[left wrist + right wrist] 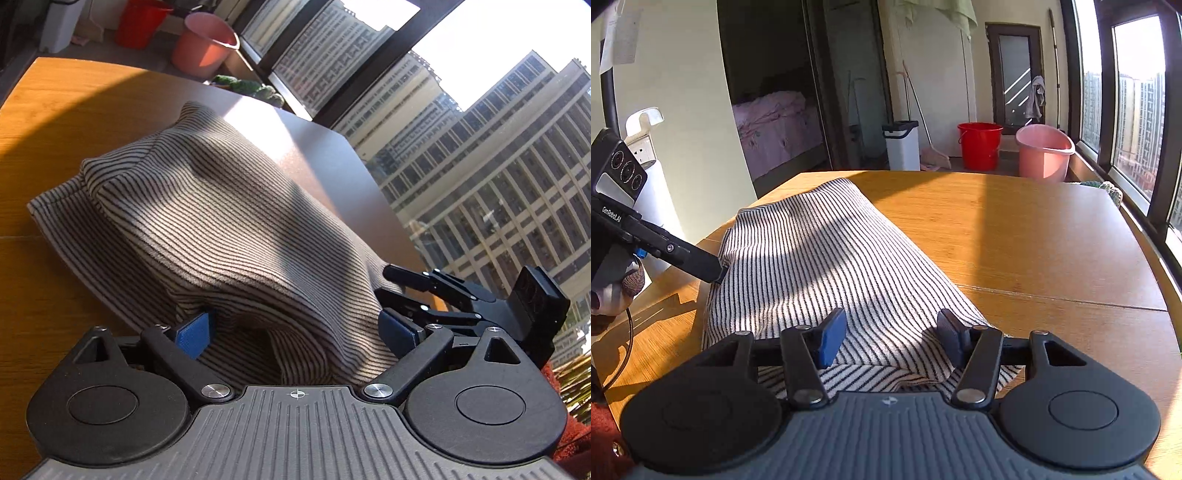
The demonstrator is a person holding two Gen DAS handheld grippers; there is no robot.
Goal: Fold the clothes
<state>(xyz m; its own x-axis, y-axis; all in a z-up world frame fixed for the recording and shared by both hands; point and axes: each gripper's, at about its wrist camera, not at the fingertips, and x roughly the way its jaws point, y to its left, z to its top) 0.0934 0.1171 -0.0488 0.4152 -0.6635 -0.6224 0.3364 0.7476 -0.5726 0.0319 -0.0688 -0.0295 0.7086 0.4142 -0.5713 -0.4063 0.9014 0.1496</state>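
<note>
Two grippers meet our striped garment (820,254), which lies bunched on the wooden desk (1015,236). Our left gripper (295,328) stands wide apart with cloth draped between its blue pads (195,332). Our right gripper (892,334) is likewise spread over the near hem, pinching nothing that we can see.

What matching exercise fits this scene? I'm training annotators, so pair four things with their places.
Things:
1. striped garment
2. red bucket
3. pink bucket
4. white bin

Places:
A. on the floor, closest to the window
B. beside the leaning mop
C. lying on the wooden table
D. in front of the dark-framed door

Pairs: 1-C, 2-D, 3-A, 4-B
</note>
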